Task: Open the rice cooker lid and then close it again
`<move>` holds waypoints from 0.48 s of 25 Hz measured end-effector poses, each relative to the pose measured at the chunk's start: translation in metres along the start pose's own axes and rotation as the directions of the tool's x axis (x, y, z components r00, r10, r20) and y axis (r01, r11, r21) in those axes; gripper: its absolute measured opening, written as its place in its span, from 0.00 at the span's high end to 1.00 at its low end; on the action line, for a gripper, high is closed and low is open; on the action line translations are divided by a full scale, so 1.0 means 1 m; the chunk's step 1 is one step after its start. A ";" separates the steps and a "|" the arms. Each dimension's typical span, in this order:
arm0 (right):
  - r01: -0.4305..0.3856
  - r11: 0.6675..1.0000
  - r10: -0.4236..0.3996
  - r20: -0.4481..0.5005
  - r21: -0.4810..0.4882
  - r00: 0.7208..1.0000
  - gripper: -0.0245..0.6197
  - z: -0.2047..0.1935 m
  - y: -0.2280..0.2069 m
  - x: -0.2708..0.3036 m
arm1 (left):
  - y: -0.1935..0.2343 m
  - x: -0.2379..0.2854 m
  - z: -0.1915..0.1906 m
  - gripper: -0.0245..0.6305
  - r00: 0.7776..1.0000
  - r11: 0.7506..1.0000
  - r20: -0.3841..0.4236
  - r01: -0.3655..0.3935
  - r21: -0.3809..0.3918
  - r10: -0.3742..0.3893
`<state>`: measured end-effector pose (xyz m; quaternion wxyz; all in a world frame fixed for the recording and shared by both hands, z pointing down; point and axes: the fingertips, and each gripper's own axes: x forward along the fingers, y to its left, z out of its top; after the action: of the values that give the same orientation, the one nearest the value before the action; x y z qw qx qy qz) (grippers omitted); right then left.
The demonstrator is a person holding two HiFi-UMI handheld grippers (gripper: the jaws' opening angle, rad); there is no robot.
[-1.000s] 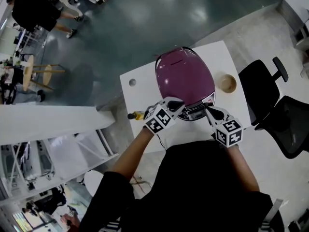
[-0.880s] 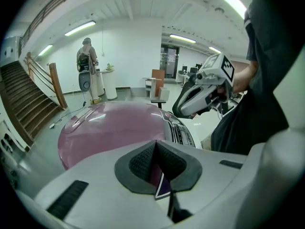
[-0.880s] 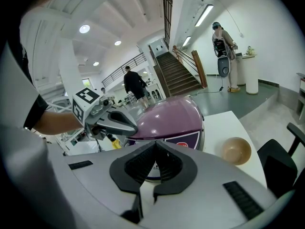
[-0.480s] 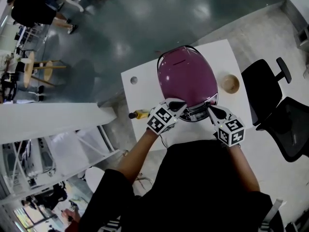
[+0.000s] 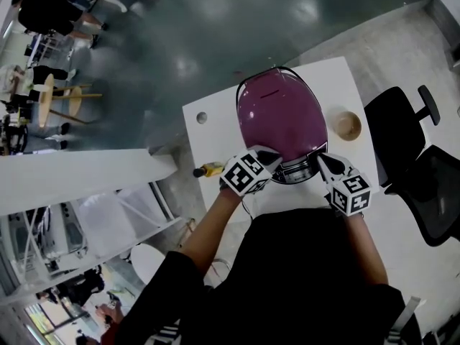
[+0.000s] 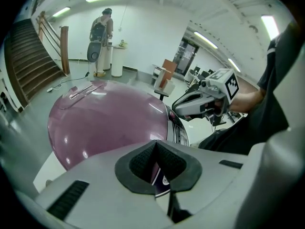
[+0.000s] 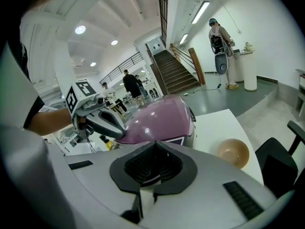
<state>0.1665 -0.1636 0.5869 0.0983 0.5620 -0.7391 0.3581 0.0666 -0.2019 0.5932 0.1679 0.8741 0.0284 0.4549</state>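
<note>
A purple rice cooker (image 5: 280,117) is set on a small white table (image 5: 215,124), with its lid (image 5: 277,106) shut down on the body and its control panel turned toward the person. A light brown bowl (image 5: 346,125) is placed on the table just beside the cooker, on its right. A small yellow object (image 5: 210,169) is seen at the table's near left edge, and a black office chair (image 5: 402,131) is parked on the floor to the right.

The left gripper (image 5: 274,154) is held at the front left of the cooker, close to the lid's lower edge; whether it touches cannot be told. Its jaws are seen pressed together with nothing between them, and the purple lid (image 6: 105,123) is seen just beyond them in the left gripper view.

The right gripper (image 5: 320,160) is held at the front right of the cooker, by the panel's corner. Its jaws are likewise closed on nothing, and the cooker (image 7: 159,118) and the bowl (image 7: 233,152) are seen past them.
</note>
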 end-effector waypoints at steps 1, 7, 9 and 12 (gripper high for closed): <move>0.001 1.000 -0.001 -0.004 0.001 1.000 0.96 -0.001 -0.002 0.001 | 0.000 0.000 0.001 0.96 1.000 1.000 -0.003 -0.003 0.007 0.003; 0.006 1.000 -0.005 -0.013 0.016 1.000 0.96 -0.001 -0.010 0.006 | -0.001 0.002 0.000 0.96 0.991 0.993 -0.102 -0.073 0.089 0.082; 0.004 1.000 -0.004 -0.012 0.019 1.000 0.96 -0.001 -0.012 0.006 | 0.000 0.003 0.001 0.96 0.992 0.994 -0.100 -0.069 0.086 0.078; -0.002 1.000 0.002 -0.007 0.024 1.000 0.96 -0.002 -0.014 0.007 | -0.001 0.002 0.000 0.96 0.995 0.996 -0.080 -0.060 0.063 0.065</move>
<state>0.1765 -0.1692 0.5977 0.0937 0.5611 -0.7350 0.3689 0.0681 -0.2010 0.5942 0.1256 0.8598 0.0217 0.4945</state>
